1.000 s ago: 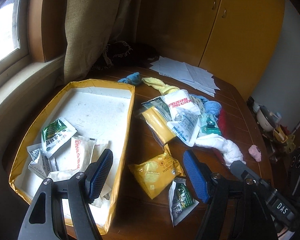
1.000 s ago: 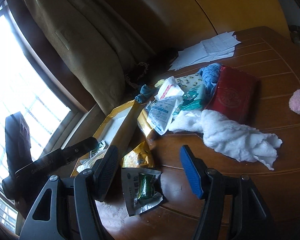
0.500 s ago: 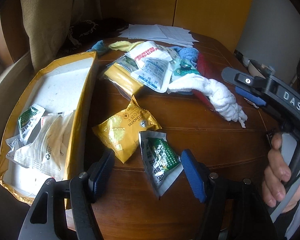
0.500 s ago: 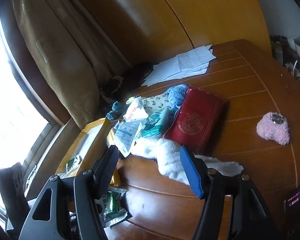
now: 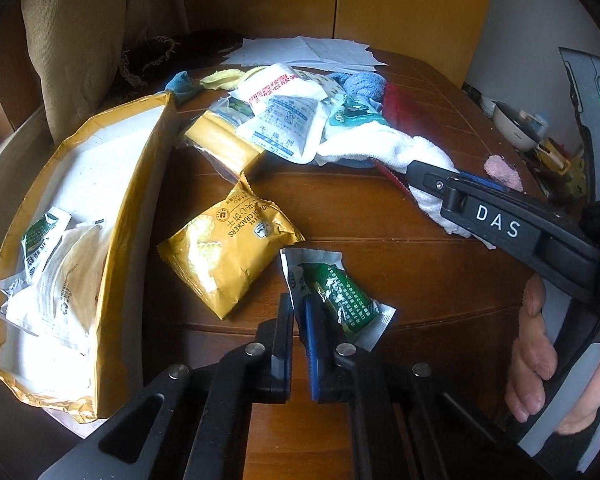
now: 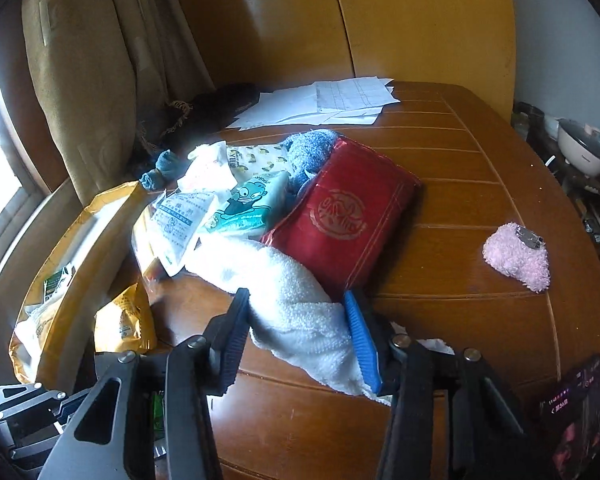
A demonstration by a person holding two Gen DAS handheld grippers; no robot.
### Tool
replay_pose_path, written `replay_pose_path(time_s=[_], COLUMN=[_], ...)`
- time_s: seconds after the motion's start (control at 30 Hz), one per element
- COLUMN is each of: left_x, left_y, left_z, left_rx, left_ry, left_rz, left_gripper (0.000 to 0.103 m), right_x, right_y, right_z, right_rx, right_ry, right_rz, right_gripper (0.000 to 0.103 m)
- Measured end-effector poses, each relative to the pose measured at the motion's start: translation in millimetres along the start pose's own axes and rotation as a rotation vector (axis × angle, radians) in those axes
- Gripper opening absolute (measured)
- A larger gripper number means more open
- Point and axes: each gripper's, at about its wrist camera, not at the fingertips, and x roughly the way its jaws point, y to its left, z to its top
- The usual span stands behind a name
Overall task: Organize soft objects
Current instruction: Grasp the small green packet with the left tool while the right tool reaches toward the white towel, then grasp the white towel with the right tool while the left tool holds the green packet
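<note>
My left gripper is shut on the near left edge of a green-and-white sachet that lies on the brown wooden table. A yellow cracker packet lies just left of it. In the right wrist view my right gripper is closing its jaws on the bunched end of a white towel, and both pads touch the cloth. Behind the towel is a heap of soft packs: a red pack, white sachets, a teal cartoon pack and a blue sock.
A yellow box with a white inside stands at the left and holds several sachets. A pink fluffy piece lies alone at the right. Paper sheets lie at the back near a curtain. A person's hand is at the right.
My left gripper came down over the green sachet and shut on its edge. My right gripper swung onto the white towel and its jaws narrowed around it.
</note>
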Motion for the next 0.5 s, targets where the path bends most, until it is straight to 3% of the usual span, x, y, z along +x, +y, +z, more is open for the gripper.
replay_pose_path(time_s=[0.33,0.5], left_x=[-13,-24], left_y=[5,10], left_z=[2,6], left_rx=[-0.043,-0.070], left_ry=[-0.035,-0.072], left_rz=[-0.091,-0.138], left_gripper=[0.001,0.001], right_x=[-20,-43], right_y=[3,3], right_z=[-3,-1], right_rx=[0.028,0.080], right_ry=[-0.031,-0.086], right_rz=[-0.002,0.065], right_gripper=[0.036,0.036])
